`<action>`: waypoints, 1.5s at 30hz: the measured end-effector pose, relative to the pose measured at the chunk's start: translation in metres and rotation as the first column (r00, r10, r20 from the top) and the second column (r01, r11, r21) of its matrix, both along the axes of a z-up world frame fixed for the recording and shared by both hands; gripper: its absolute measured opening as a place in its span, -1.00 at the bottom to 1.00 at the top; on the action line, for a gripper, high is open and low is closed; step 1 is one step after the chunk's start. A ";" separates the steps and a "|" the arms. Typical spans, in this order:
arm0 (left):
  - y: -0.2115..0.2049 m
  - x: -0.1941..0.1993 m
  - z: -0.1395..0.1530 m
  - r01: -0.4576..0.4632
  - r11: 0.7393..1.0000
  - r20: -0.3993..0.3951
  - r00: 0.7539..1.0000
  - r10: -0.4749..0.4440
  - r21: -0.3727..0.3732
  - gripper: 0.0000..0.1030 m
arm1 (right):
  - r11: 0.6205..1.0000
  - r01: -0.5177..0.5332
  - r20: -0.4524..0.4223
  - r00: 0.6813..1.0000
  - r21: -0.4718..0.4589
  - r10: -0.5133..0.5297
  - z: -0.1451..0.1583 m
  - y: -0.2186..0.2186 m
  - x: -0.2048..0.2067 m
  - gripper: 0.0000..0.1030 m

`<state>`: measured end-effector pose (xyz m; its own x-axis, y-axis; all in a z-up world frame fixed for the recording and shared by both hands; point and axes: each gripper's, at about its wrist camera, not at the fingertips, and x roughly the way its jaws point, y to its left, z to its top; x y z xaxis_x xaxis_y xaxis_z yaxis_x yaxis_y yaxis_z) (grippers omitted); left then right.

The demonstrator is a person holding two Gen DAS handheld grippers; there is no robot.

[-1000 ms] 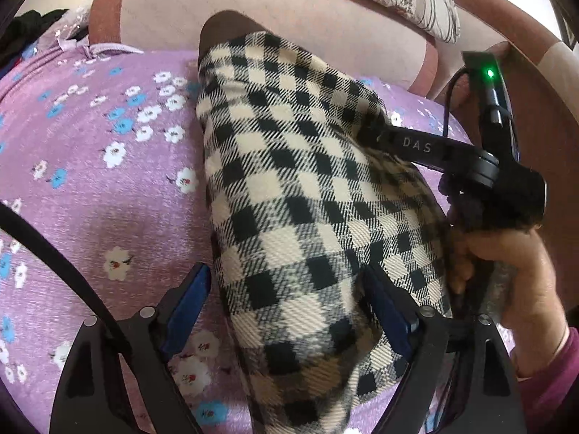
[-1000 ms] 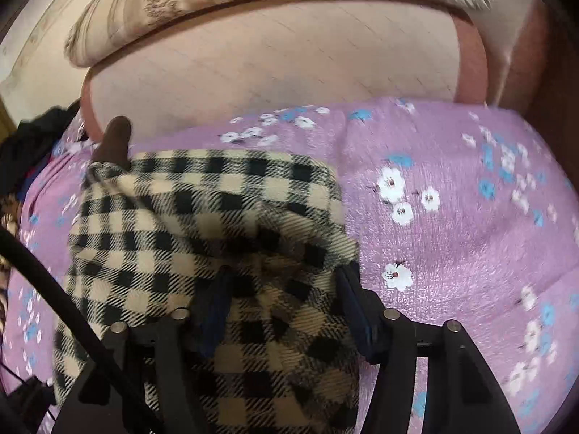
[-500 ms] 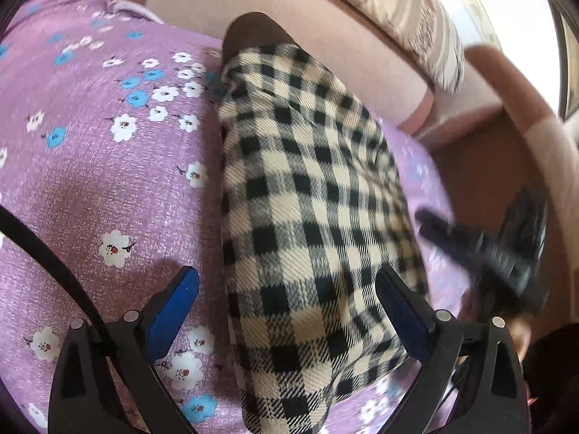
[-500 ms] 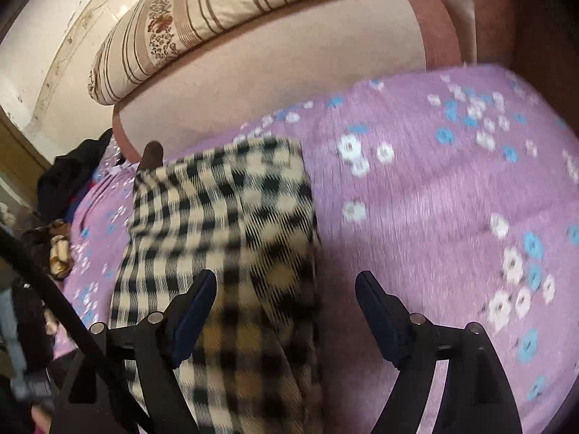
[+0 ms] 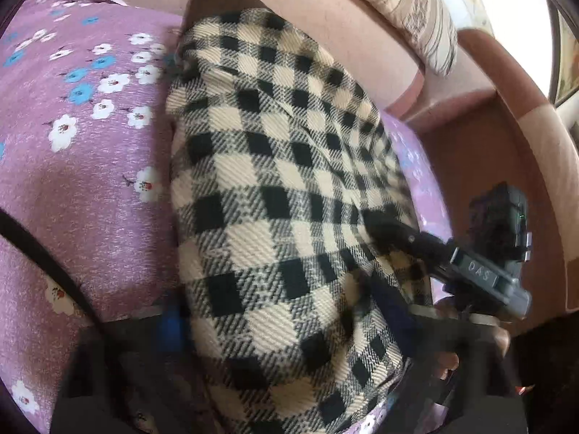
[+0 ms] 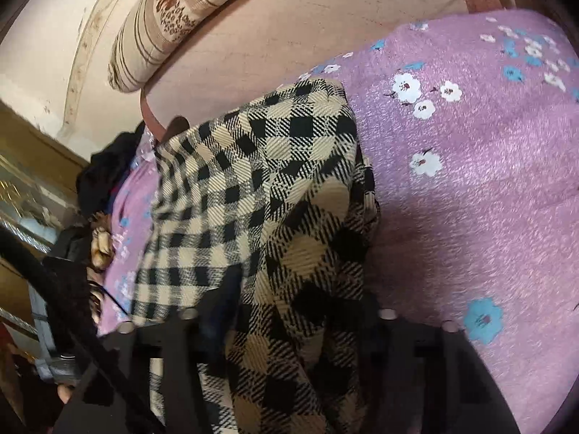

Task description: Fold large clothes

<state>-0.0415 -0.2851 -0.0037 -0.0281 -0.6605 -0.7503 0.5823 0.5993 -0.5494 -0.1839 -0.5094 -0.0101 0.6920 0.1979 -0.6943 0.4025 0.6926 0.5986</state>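
Checked garment (image 5: 275,195) lies folded on purple floral cover (image 5: 83,166); left gripper (image 5: 286,329) and right gripper (image 6: 300,322) both closing around its near end

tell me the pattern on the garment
Black-and-cream check on the garment, clearest in the left wrist view.

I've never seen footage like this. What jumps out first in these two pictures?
First, the black-and-cream checked garment, folded into a long strip down the middle of a purple flowered blanket on a sofa. At the near end, both sets of tongs are closing with the cloth between their fingers: the left tongs and the right tongs. A striped cushion rests along the sofa's back.
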 end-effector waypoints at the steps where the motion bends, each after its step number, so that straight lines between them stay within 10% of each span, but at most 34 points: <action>1: 0.001 0.001 0.002 -0.013 1.000 -0.011 1.000 0.013 -0.003 0.12 | 1.000 0.005 0.004 1.000 0.008 -0.005 0.003 0.001 -0.001 -0.18; 4: 0.017 0.002 0.015 -0.023 0.999 -0.026 0.999 0.023 -0.033 -0.28 | 1.000 0.001 0.027 1.000 0.000 -0.001 0.022 0.013 -0.008 -0.29; 16: 0.134 -0.073 0.076 0.025 0.999 0.057 0.998 -0.027 0.032 -0.29 | 0.988 -0.133 0.095 0.988 0.082 0.126 0.069 0.132 -0.069 -0.29; 20: 0.167 -0.092 0.043 -0.010 0.987 0.050 0.999 0.002 0.158 -0.11 | 0.987 -0.132 -0.009 0.991 0.090 0.133 0.034 0.169 -0.085 0.04; 24: 0.192 -0.100 0.032 -0.112 0.967 0.113 0.990 0.088 0.229 0.52 | 0.992 -0.119 -0.118 0.986 -0.035 0.115 0.030 0.187 -0.110 0.23; 29: 0.206 -0.117 0.048 -0.173 0.954 0.218 0.969 0.119 0.246 0.54 | 0.963 -0.115 -0.092 0.991 -0.244 0.095 0.075 0.205 -0.133 0.23; 34: 0.215 -0.135 0.049 -0.202 0.944 0.292 0.949 0.122 0.262 0.54 | 0.959 -0.128 -0.031 0.992 -0.254 0.125 0.095 0.216 -0.130 0.23; 45: 0.208 -0.147 0.043 -0.257 0.934 0.397 0.906 0.144 0.247 0.67 | 0.902 -0.238 -0.220 0.961 -0.360 0.166 0.045 0.251 -0.131 -0.08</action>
